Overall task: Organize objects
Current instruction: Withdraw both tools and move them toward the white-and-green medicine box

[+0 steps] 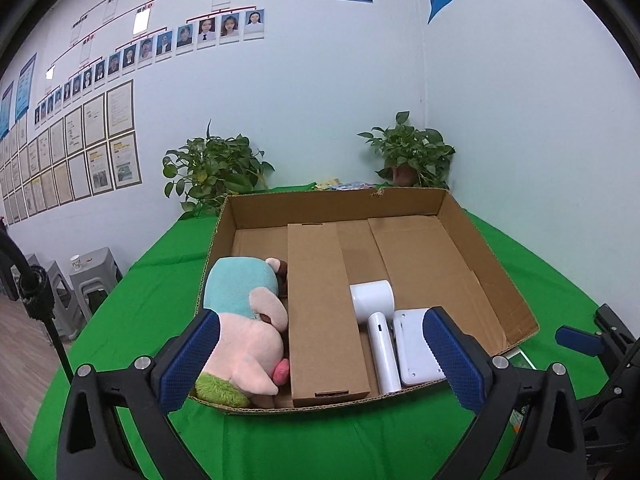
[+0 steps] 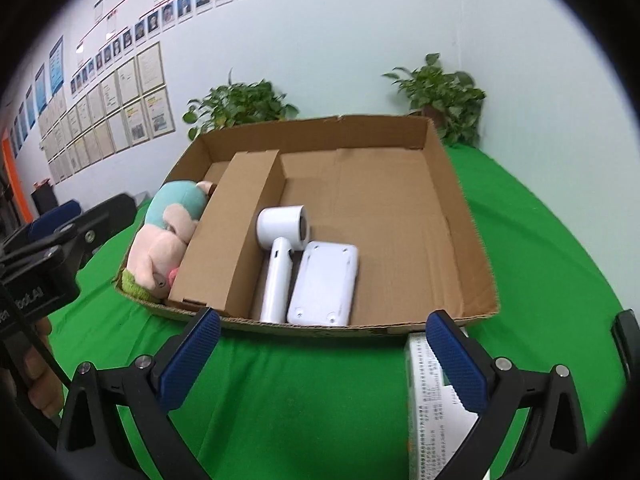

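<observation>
Tray (image 1: 492, 264) of cardboard held plush toy (image 1: 248, 320), hair dryer (image 1: 376, 320); left tool (image 1: 320, 364) and right tool (image 2: 322, 364) both gaped apart, empty.

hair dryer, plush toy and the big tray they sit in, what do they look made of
Hair dryer: likely hard plastic, smooth white shell with a soft sheen.
Plush toy: soft fabric, seemingly stuffed; fuzzy pink and teal nap, rounded bulges.
Tray: corrugated cardboard, matte brown, with fluting visible along the cut front edge.

Green table (image 1: 340, 440), cardboard tray (image 1: 488, 264), white box (image 2: 432, 420)
</observation>
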The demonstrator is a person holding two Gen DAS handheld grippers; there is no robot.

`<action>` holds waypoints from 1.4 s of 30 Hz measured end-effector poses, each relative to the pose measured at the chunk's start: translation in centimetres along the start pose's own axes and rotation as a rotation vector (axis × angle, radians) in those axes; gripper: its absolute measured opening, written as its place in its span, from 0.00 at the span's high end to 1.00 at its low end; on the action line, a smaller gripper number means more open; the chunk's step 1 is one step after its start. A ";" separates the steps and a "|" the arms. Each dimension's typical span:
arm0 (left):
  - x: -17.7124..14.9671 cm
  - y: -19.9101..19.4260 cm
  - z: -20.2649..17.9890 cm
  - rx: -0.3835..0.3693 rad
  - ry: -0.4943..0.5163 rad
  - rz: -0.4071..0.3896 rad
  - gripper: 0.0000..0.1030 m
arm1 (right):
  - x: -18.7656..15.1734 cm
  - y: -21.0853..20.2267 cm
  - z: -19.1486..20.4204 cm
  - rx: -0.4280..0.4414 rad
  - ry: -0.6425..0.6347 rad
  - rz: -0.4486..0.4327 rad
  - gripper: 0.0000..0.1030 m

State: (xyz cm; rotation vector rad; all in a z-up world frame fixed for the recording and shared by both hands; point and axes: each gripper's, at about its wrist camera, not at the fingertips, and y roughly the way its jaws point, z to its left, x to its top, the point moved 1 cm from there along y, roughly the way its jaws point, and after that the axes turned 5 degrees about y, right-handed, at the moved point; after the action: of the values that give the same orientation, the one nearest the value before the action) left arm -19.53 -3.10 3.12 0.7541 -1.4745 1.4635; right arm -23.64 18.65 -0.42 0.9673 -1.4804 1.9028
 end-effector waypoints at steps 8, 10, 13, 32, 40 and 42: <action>-0.3 -2.2 -0.8 -0.010 -0.003 -0.004 0.01 | 0.3 -0.8 0.3 -0.010 -0.012 -0.021 0.01; -0.2 -2.0 -1.0 -0.007 0.002 -0.002 0.01 | 0.3 -0.7 0.3 -0.014 -0.017 -0.019 0.01; 0.0 -1.5 -1.3 -0.009 0.003 0.002 0.01 | 0.2 -0.5 0.3 -0.015 -0.017 -0.014 0.01; -1.5 1.2 -0.3 0.011 -0.040 0.040 0.02 | 0.2 1.2 -1.5 0.038 0.035 0.018 0.01; -2.2 3.6 0.2 -0.056 -0.045 0.112 0.80 | 0.1 2.1 -2.1 0.023 0.040 0.034 0.57; -2.3 3.9 0.5 -0.046 -0.055 0.112 0.43 | 0.2 2.8 -2.4 0.032 0.053 0.063 0.61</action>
State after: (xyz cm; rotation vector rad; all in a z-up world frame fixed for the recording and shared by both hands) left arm -22.13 -3.53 -0.60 0.6985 -1.6095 1.4968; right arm -26.40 20.29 -2.24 0.8873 -1.4700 1.9866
